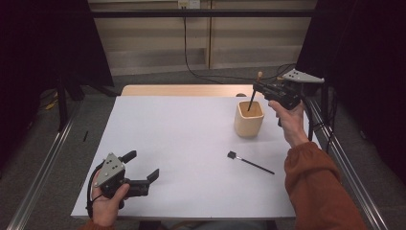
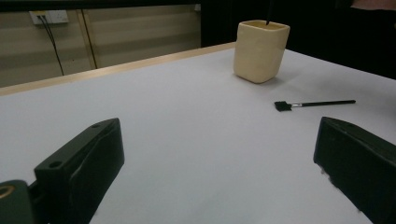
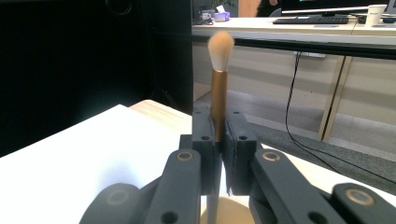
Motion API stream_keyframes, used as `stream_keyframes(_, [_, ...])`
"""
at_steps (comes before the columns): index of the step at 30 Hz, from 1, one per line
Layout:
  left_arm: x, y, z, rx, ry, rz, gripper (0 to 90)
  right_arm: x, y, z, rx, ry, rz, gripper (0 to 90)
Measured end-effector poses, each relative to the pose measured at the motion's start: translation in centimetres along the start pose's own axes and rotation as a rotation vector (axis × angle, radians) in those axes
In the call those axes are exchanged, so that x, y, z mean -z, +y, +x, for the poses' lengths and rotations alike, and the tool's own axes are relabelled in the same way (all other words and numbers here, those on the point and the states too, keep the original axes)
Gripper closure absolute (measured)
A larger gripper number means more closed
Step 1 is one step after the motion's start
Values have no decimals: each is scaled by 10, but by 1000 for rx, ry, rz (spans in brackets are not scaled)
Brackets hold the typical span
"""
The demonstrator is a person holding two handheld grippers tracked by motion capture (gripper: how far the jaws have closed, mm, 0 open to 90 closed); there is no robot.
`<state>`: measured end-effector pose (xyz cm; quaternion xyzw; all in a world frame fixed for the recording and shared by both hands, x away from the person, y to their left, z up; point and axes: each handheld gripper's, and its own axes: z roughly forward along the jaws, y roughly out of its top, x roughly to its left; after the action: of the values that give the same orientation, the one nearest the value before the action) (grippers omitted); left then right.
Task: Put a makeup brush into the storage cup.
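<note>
A cream square cup (image 1: 249, 119) (image 2: 260, 50) stands at the far right of the white table (image 1: 182, 143). Just above it, my right gripper (image 1: 261, 89) (image 3: 219, 135) is shut on a brown-handled makeup brush (image 1: 260, 75) (image 3: 218, 79). The pale bristles point up and the dark lower end reaches down into the cup. A second, black flat-headed brush (image 1: 251, 163) (image 2: 315, 104) lies on the table in front of the cup. At the near left corner my left gripper (image 1: 141, 165) (image 2: 219, 158) rests low and open, nothing between its jaws.
A wooden strip (image 1: 186, 90) runs along the table's far edge. Metal rails (image 1: 43, 167) flank both sides. Dark curtains (image 1: 43, 43) hang left and right, and a black cable (image 1: 191, 67) trails across the floor behind.
</note>
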<state>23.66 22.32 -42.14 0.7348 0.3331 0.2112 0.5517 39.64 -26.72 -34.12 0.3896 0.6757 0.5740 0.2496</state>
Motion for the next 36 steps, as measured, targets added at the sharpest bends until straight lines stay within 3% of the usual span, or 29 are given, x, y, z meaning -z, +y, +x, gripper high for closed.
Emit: stream_keyframes(36, [-1,-1,1,-6,0,10,15,-20,-59,-8,-49,-10,102,838])
